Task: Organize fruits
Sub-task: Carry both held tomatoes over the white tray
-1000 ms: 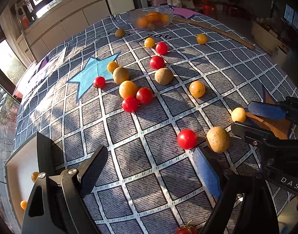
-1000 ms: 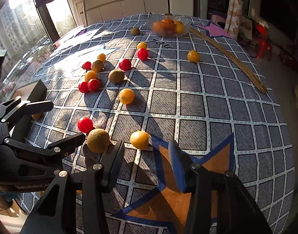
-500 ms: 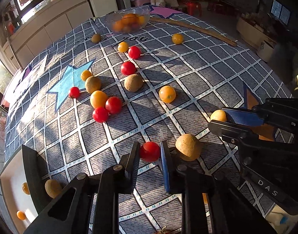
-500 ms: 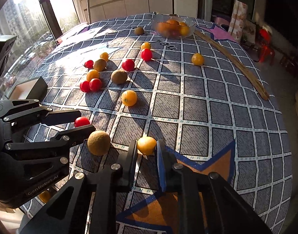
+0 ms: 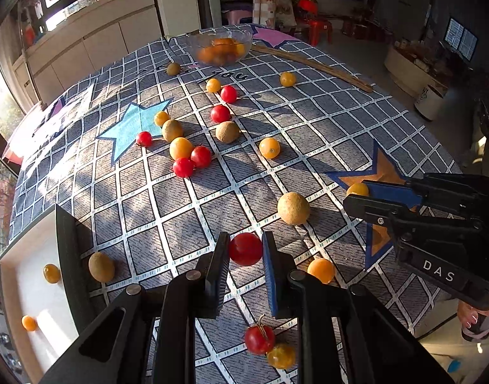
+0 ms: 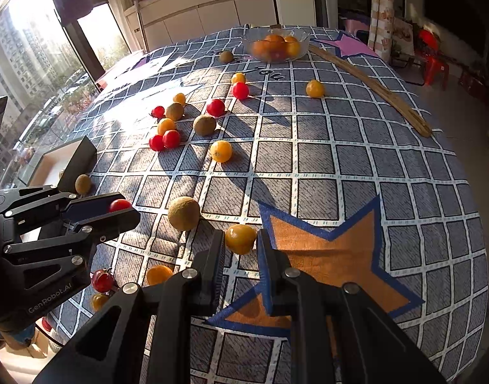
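Fruits lie scattered on the checked bench; jaws that gaped a second ago now pinch a round red tomato (image 5: 246,249) (left) and a small yellow-orange fruit (image 6: 240,238) (right), both ready for lifting.

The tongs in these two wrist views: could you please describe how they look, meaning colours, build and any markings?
Both are black, angular linkage frames with silver pivot screws. The left tongs and the right tongs each have one black ribbed finger pad and one blue pad. White lettering reads "GenRobot.AI" on the left body and "DAS" on the right body. No cables or sleeves show.
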The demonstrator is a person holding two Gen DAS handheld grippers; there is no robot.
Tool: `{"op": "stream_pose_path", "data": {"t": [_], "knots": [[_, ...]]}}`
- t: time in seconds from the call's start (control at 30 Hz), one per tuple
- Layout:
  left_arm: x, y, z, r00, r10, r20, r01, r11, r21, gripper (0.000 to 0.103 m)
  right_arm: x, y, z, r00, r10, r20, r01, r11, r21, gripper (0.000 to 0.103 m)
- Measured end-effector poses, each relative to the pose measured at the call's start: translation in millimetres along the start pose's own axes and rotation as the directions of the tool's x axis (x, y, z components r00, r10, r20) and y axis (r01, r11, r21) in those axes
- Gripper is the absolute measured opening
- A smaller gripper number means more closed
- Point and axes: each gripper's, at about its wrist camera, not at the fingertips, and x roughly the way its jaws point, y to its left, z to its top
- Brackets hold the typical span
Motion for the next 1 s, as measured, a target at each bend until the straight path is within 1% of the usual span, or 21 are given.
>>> {"op": "stream_pose_path", "data": {"t": [0.23,0.33,0.43,0.63,0.73,0.83,1.0], "knots": [[-35,21,-24,0.999,0.025,0.038,-0.023,0.999,-0.035,0.021,-15,14,-4,1.000,0.018,0.008,-0.018,1.000,0.005,0.021],[-48,33,-38,0.998,0.049,0.047,-0.046,0.997,-0.057,0.021,-21,25,-4,1.000,0.026,0.013,-0.026,1.000,-0.006,0.021],[-61,46,-52,0.996,0.062,0.059,-0.058,0.995,-0.080,0.021,-26,41,-3,0.999,0.037,0.015,-0.037,0.999,-0.027,0.021],[-84,80,-84,0.991,0.112,0.070,-0.101,0.985,-0.140,0.021,-28,83,-1,0.998,0.069,0.008,-0.068,0.994,-0.084,0.021],[-93,101,-98,0.988,0.142,0.068,-0.127,0.974,-0.186,0.021,-26,107,0,0.995,0.099,-0.005,-0.099,0.989,-0.109,0.021],[-98,124,-111,0.981,0.183,0.061,-0.164,0.957,-0.239,0.021,-23,133,1,0.992,0.126,-0.021,-0.128,0.982,-0.140,0.021],[-104,170,-132,0.966,0.255,0.034,-0.229,0.913,-0.338,0.021,-16,182,5,0.983,0.175,-0.048,-0.181,0.965,-0.191,0.021]]}}
